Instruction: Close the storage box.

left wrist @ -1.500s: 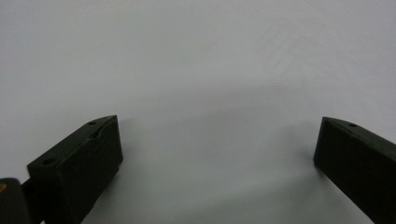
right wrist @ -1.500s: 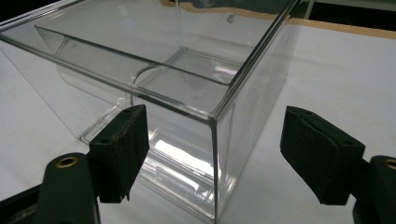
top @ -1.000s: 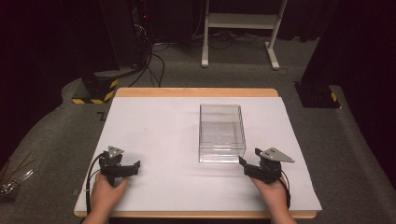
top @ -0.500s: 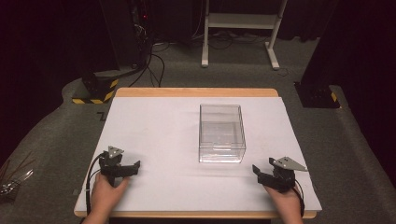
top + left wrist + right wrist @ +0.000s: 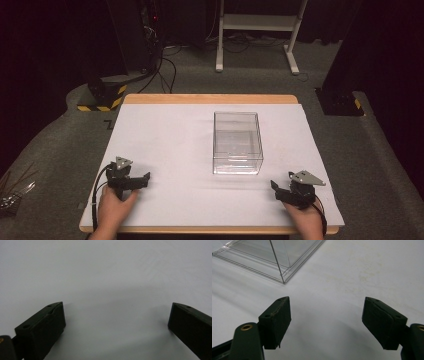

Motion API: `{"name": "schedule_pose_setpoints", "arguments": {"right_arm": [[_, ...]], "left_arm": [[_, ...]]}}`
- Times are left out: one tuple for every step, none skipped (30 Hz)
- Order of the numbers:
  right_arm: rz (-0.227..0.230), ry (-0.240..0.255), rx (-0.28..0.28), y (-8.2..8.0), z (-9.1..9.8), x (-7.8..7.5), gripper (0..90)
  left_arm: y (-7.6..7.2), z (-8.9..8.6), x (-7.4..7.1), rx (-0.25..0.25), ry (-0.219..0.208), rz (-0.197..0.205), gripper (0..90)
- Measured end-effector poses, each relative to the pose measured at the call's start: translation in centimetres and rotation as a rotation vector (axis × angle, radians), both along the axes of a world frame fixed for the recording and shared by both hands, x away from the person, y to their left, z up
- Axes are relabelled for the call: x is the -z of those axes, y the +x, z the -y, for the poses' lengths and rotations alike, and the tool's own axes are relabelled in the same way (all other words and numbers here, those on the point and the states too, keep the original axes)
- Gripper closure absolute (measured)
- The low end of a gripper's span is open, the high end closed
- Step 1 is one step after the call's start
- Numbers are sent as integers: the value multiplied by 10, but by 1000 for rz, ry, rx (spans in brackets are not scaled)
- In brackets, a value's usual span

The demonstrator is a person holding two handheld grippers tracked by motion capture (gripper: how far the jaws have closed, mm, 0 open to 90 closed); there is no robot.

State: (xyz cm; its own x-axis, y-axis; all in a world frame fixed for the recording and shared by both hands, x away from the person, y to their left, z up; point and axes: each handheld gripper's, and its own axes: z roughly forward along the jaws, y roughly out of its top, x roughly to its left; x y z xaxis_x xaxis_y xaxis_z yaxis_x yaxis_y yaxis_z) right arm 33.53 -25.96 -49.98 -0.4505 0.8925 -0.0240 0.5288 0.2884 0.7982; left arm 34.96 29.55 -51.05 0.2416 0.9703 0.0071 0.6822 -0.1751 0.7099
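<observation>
The right gripper, jaws spread and empty, is drawing back from the clear rectangular plastic box mid-table, leaving it untouched, while the left gripper is resting open, well apart.

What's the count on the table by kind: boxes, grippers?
Clear plastic box: 1
Black grippers: 2, the left gripper and the right gripper, both with jaws apart and empty
Total: 3

Clear plastic box: rectangular, transparent, apparently empty, standing upright on the white table cover, right of centre; long side runs away from the person.
</observation>
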Motion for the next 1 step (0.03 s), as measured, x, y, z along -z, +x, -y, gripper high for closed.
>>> {"name": "schedule_pose_setpoints", "arguments": {"right_arm": [[-2, 3, 2, 0, 0, 0, 237]], "left_arm": [[0, 0, 0, 0, 0, 0, 14]]}}
